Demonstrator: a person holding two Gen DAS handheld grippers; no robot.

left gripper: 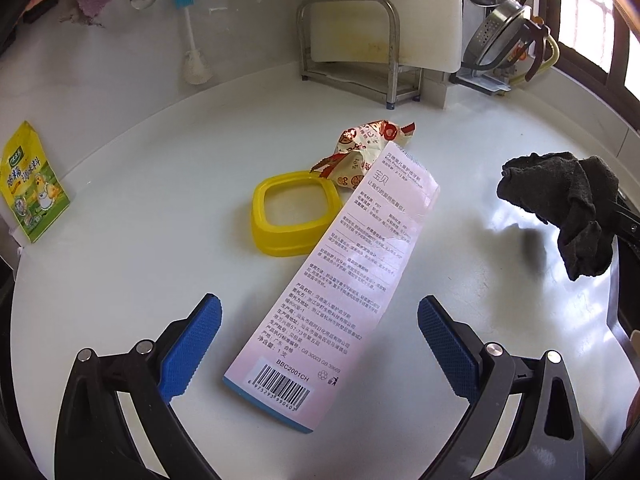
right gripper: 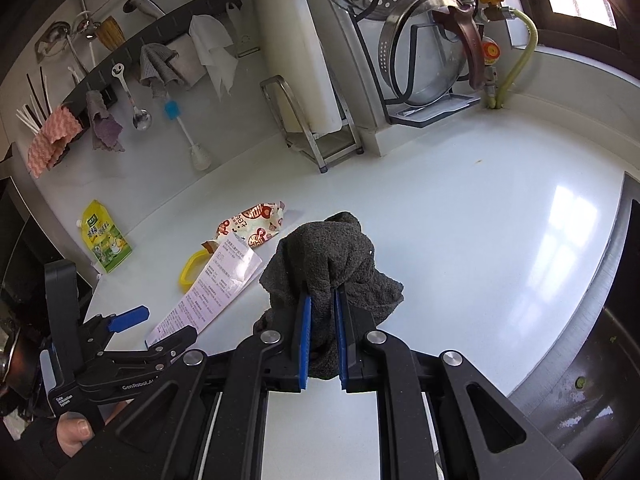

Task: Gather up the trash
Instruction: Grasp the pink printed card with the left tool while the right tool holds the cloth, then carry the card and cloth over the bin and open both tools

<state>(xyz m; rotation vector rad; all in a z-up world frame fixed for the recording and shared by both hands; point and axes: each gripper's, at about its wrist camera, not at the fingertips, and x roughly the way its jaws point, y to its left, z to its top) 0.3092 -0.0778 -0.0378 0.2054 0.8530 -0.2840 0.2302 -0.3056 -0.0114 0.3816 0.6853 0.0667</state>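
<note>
1. Our left gripper point(left gripper: 320, 344) hangs with its blue pads point(left gripper: 192, 350) spread wide apart, nothing between them touching either one.
2. Between those pads lies the barcode end of a pink packet point(left gripper: 328, 288), flat on the white counter point(left gripper: 140, 272); it runs away from us, ahead and a little right.
3. Just ahead and left of the packet sits a yellow ring point(left gripper: 294, 216), touching the packet's edge.
4. At the packet's far tip, a crumpled red-and-white wrapper point(left gripper: 362, 152) lies beside the ring.
5. Far left of our fingers, a yellow pouch point(left gripper: 32, 188) leans at the wall.
6. Our right gripper point(right gripper: 322, 340) is clamped on a dark cloth point(right gripper: 332, 256), which bunches up past the fingertips, above the counter.
7. Well ahead stand a metal rack point(left gripper: 352, 48) and pot lids point(right gripper: 424, 48).
</note>
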